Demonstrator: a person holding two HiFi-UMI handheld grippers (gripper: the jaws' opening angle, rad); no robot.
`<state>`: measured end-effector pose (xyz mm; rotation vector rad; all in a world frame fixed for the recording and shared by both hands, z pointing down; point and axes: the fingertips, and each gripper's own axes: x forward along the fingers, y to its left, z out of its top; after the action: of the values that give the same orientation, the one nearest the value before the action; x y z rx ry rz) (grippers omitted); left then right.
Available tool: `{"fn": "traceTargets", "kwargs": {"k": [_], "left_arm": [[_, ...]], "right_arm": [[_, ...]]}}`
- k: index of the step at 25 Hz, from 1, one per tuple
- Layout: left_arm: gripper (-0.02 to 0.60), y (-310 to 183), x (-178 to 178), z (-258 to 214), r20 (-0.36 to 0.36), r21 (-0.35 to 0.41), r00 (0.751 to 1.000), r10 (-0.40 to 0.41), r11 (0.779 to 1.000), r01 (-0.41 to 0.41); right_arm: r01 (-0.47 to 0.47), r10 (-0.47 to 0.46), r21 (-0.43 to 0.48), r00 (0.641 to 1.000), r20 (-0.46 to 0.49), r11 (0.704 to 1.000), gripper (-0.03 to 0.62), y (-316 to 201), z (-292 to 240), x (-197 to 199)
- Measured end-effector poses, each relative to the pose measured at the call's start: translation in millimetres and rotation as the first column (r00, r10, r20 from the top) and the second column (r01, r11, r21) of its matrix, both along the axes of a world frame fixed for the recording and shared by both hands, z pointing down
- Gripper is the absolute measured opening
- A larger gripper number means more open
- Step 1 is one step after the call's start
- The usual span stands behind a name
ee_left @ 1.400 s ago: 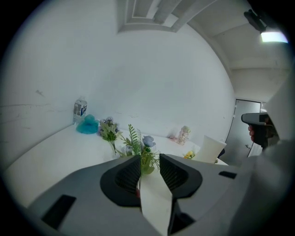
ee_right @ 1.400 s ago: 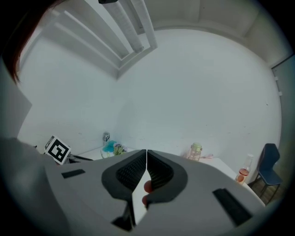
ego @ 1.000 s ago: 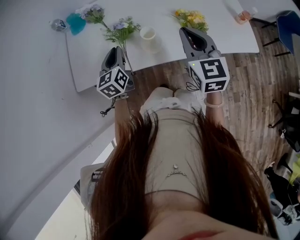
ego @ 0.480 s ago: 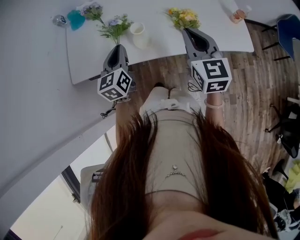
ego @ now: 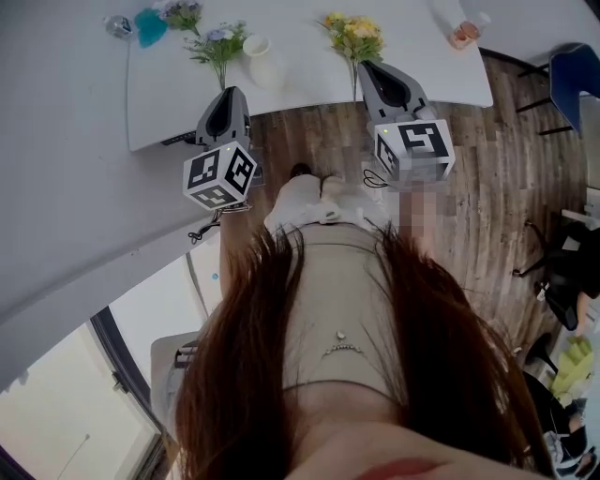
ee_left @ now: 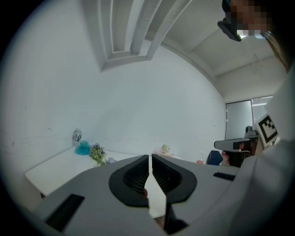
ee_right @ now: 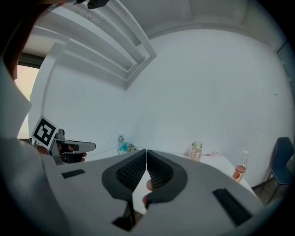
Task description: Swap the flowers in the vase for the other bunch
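Observation:
A purple-and-green bunch (ego: pixel 217 44) lies on the white table (ego: pixel 169 103), beside a white vase (ego: pixel 255 58) with no flowers showing in it. A yellow bunch (ego: pixel 352 34) stands upright further right, seemingly in a clear glass (ee_right: pixel 196 150). My left gripper (ego: pixel 230 92) hangs off the table's near edge, over the floor. Its jaws are closing to a thin slit with nothing between them (ee_left: pixel 150 159). My right gripper (ego: pixel 367 67) is held short of the yellow bunch, shut and empty (ee_right: pixel 146 153).
At the table's far left are a second purple bunch (ego: pixel 183 13), a teal object (ego: pixel 148 26) and a small bottle (ego: pixel 117 25). A glass with pink liquid (ego: pixel 461 36) stands at the right end. A blue chair (ego: pixel 574 66) is beyond it, on the wooden floor.
Both grippers have drawn back from the table towards the person. The left one was beside the purple bunch's stems at the table edge and now hangs clear of it.

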<state>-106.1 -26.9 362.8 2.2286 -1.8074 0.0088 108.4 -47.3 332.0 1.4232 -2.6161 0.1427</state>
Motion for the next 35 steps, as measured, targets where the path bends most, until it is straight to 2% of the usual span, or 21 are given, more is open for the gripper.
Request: {"fn": "traceTargets", "kwargs": {"k": [10,20,35], "left_arm": [[0.023,27,22,-20,-0.001,0.039,1.0,-0.024,0.999,0.024],[0.006,35,33,-19,0.005,0.045,0.999,-0.039,0.998,0.039],[0.008,-19,22,-31,-0.001,0.088,1.0,-0.007,0.996,0.007]], "right_arm": [[0.012,-0.012,-0.004,1.0,-0.014,1.0,0.029,9,4,22],[0.023,-0.022,-0.041,1.0,0.021,0.999,0.028,11,19,39],[-0.022,0.025,-0.132,0.999,0.021,0.991,0.031,-30,50,50]]}}
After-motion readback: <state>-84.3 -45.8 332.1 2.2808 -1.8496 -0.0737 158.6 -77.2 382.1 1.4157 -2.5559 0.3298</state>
